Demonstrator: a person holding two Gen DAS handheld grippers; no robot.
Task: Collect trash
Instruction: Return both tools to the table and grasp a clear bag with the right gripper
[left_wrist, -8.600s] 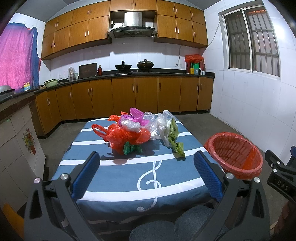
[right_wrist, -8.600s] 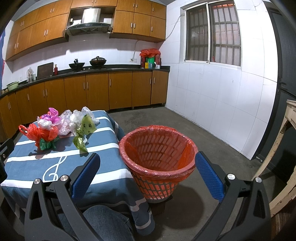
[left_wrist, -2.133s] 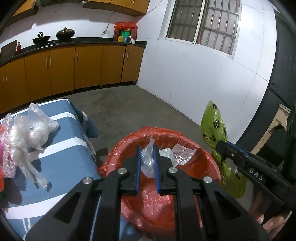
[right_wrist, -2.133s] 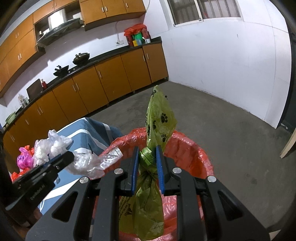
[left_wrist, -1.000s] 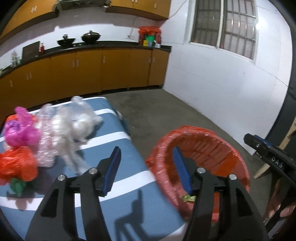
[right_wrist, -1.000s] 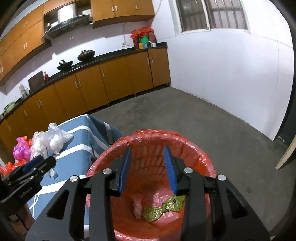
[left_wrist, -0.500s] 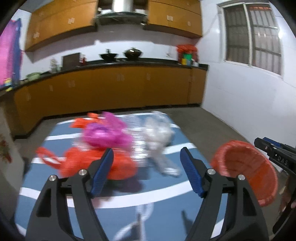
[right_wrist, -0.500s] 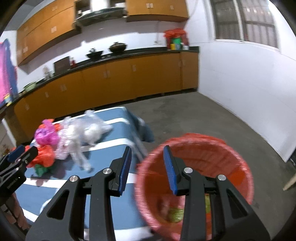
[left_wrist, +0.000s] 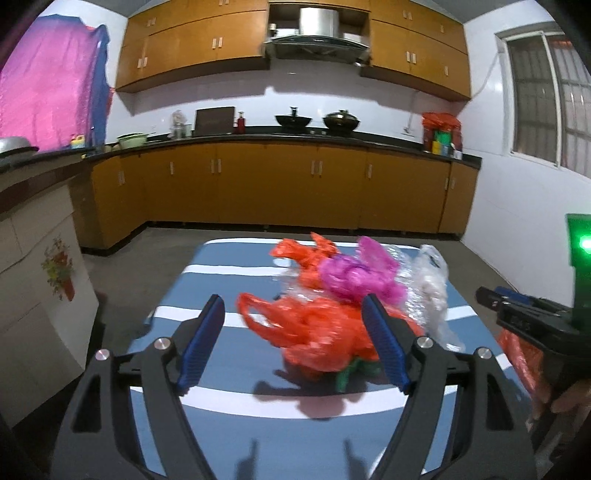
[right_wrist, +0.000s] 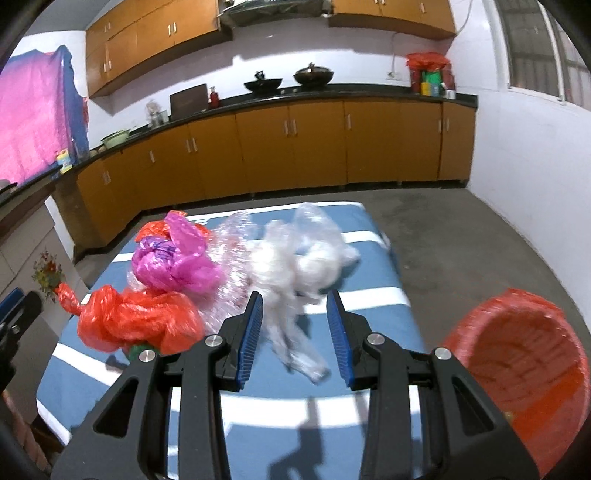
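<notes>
Left gripper (left_wrist: 293, 341): jaws wide apart, having just been opening, nothing between them, above the blue-and-white striped tablecloth (left_wrist: 229, 413). Right gripper (right_wrist: 294, 336): jaws partly apart, empty. Crumpled red (left_wrist: 317, 338), magenta (right_wrist: 177, 258) and clear plastic bags (right_wrist: 295, 258) lie heaped on the cloth; the red-lined mesh basket (right_wrist: 517, 369) stands beside the table.

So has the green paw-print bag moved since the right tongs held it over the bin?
Yes. It is gone from the right tongs, which are now open, facing the clear bags on the table.
</notes>
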